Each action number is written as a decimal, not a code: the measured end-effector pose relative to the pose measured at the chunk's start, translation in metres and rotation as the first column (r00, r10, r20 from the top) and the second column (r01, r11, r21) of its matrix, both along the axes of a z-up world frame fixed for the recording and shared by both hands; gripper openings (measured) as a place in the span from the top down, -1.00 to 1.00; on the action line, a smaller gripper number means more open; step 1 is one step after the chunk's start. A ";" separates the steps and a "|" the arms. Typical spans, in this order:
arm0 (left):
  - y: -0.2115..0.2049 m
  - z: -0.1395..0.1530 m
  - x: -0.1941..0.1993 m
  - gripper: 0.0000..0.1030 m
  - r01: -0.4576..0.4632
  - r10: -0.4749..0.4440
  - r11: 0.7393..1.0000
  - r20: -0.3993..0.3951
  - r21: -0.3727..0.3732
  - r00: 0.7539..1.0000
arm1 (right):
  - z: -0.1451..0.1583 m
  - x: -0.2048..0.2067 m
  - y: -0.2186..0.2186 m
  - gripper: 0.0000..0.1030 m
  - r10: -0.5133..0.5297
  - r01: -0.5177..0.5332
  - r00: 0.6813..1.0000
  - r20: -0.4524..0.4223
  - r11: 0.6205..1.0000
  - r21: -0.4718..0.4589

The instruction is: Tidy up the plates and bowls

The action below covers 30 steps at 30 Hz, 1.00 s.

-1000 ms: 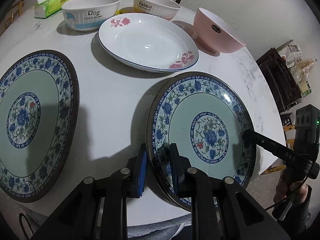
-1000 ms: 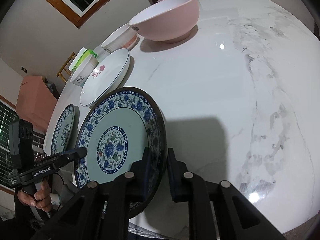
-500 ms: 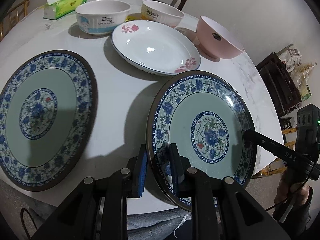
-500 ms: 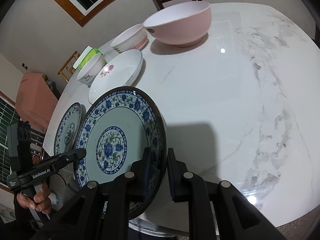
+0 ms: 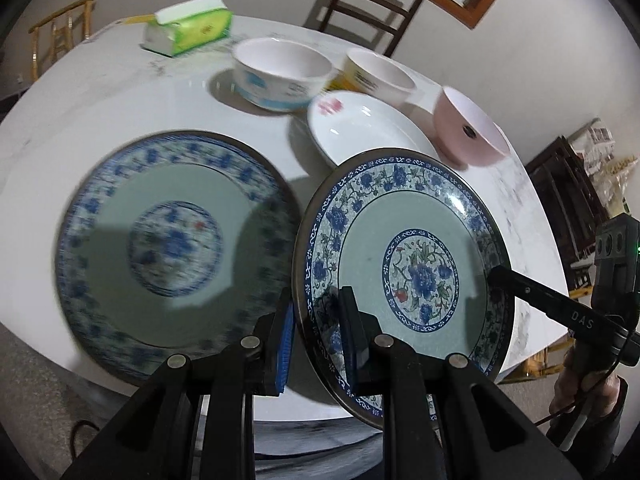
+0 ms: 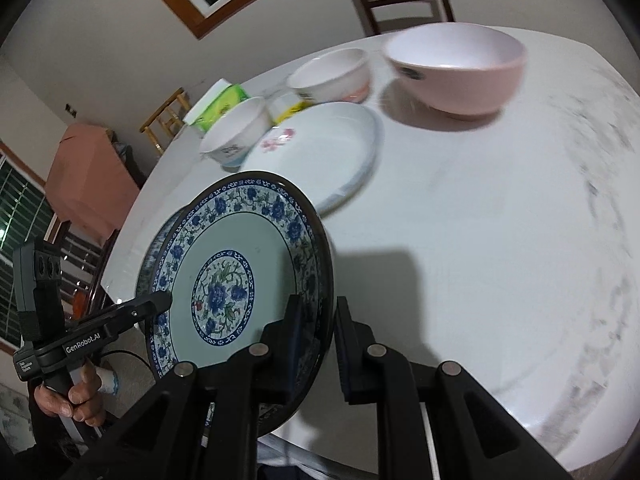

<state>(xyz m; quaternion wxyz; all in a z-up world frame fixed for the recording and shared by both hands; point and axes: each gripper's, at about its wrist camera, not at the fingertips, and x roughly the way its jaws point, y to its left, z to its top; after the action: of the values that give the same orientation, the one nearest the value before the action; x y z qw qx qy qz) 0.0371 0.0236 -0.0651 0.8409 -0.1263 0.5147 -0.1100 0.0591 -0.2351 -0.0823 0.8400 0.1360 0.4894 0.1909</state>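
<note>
Blue-and-white floral plate (image 5: 408, 256), lifted clear of the marble table (image 6: 500, 240), is carried between both tools. Left gripper (image 5: 316, 336) pinches its near rim, one pad under and one pad on the face. Right gripper (image 6: 316, 332) pinches the opposite rim the same way, jaws nearly closed on the thin edge. Plate hangs tilted, above and just to the right of the matching second plate (image 5: 168, 248), which lies flat on the table; in the right wrist view the carried plate overlaps that one's edge.

Status, judged from layout: task looks early. No stack is formed yet. Carried plate seems headed for the matching plate, to nest on it, but is not yet set down.

Remaining items, all separate on the far side of the table:
- white plate with pink flowers (image 5: 368, 132), flat, unstacked
- blue-print bowl (image 5: 280, 76)
- yellow-print bowl (image 5: 376, 76)
- pink bowl (image 6: 456, 68)

Bowls stand near each other, none nested. Green tissue pack (image 5: 188, 26) sits behind them and is no part of the job.

Left to do: seat the carried plate, add or place the white plate, group the three bowls.
</note>
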 end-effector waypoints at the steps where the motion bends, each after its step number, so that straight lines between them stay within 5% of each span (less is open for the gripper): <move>1: 0.004 0.003 0.001 0.66 -0.005 0.005 1.000 0.005 0.005 1.000 | 0.002 0.002 0.007 0.69 0.008 -0.008 1.000 0.000 1.000 0.002; 17: 0.129 0.016 0.002 0.66 -0.188 0.186 0.981 0.040 0.050 0.982 | 0.001 0.040 0.138 0.69 0.130 -0.129 0.991 -0.036 0.991 0.026; 30: 0.155 -0.016 0.013 0.64 -0.226 0.226 0.974 -0.021 0.020 0.974 | -0.020 0.057 0.167 0.68 0.141 -0.144 0.987 -0.075 0.989 -0.035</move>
<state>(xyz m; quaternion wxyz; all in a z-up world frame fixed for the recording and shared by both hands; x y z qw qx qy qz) 0.0498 0.1791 -0.0815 0.8429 -0.1777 0.5078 -0.0076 0.1164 -0.0682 -0.1018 0.8086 0.0907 0.5315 0.2353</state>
